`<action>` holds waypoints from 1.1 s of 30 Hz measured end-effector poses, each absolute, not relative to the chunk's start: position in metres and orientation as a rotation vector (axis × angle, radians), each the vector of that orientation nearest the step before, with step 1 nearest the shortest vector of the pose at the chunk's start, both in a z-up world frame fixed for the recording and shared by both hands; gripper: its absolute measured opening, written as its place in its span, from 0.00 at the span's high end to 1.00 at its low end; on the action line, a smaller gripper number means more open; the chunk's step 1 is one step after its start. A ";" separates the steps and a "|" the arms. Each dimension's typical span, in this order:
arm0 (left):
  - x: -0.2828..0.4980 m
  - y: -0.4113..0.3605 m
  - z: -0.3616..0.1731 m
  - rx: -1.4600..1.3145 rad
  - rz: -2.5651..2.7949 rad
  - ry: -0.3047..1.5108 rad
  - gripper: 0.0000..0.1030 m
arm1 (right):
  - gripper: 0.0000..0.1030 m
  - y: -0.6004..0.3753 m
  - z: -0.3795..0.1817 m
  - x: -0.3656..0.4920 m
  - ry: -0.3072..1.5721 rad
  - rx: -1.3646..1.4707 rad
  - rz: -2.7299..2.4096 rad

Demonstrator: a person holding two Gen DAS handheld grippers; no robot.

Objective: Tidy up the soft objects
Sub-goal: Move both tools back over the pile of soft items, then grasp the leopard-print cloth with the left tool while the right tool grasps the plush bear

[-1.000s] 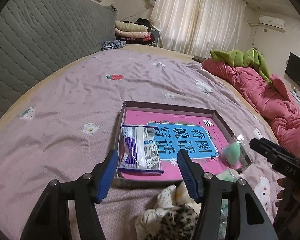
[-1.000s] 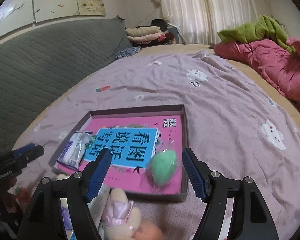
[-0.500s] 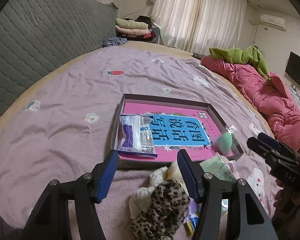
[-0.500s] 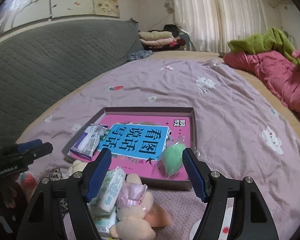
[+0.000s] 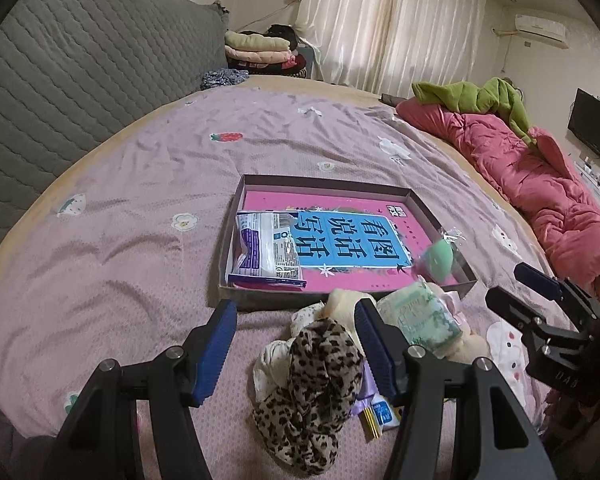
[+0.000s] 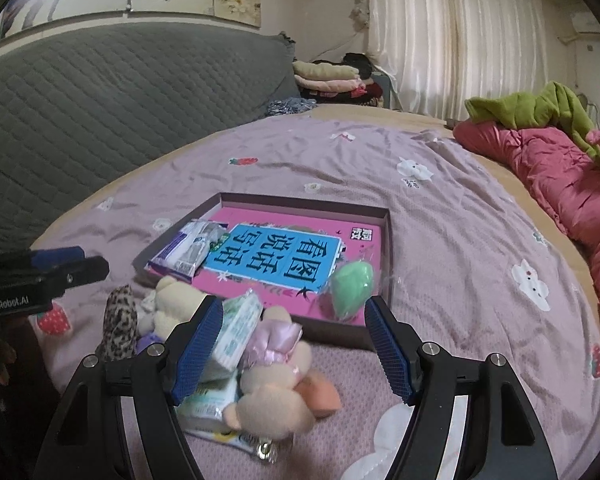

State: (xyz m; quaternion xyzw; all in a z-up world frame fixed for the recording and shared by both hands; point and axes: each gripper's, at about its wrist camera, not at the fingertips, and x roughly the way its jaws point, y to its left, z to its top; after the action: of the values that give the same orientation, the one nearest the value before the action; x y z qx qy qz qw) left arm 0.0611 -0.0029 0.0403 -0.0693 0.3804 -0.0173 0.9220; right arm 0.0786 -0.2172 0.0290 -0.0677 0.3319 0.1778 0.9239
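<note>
A shallow brown tray [image 5: 324,182] lies on the bed with a pink and blue booklet [image 5: 348,240] in it. A purple and white tissue pack [image 5: 266,246] sits at the tray's left end, and a wrapped green sponge [image 5: 438,256] at its right corner. In front of the tray is a pile: a leopard-print cloth [image 5: 312,372], a green tissue pack [image 5: 424,312], a cream plush [image 6: 176,304] and a plush in a pink dress [image 6: 274,376]. My left gripper [image 5: 296,312] hangs open over the leopard cloth. My right gripper [image 6: 295,308] is open over the pink-dressed plush.
A grey quilted headboard [image 5: 80,80] runs along the left. A pink duvet [image 5: 540,184] with a green garment [image 5: 480,96] lies on the right of the bed. Folded clothes [image 5: 260,50] are stacked at the back by the curtains. The lilac sheet [image 5: 140,240] spreads left of the tray.
Both grippers have drawn back from the tray towards the near edge of the bed. The pile of soft things in front of the tray has come into view. Both stayed open.
</note>
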 end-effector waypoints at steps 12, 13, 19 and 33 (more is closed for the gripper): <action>0.046 -0.003 0.042 -0.138 -0.053 0.804 0.41 | 0.27 -0.211 0.017 0.064 0.721 -0.187 0.346; 0.044 -0.004 0.041 -0.134 -0.056 0.804 0.41 | 0.27 -0.211 0.017 0.063 0.726 -0.183 0.345; 0.040 -0.008 0.038 -0.127 -0.074 0.819 0.41 | 0.27 -0.216 0.014 0.057 0.748 -0.158 0.331; 0.034 -0.014 0.026 -0.117 -0.095 0.857 0.41 | 0.27 -0.218 0.007 0.048 0.793 -0.164 0.312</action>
State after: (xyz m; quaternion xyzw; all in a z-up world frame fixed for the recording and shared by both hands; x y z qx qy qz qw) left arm 0.0337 -0.0140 0.0258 -0.0565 0.4151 -0.0459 0.9069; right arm 0.0481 -0.2181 0.0069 -0.0795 0.3844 0.1513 0.9072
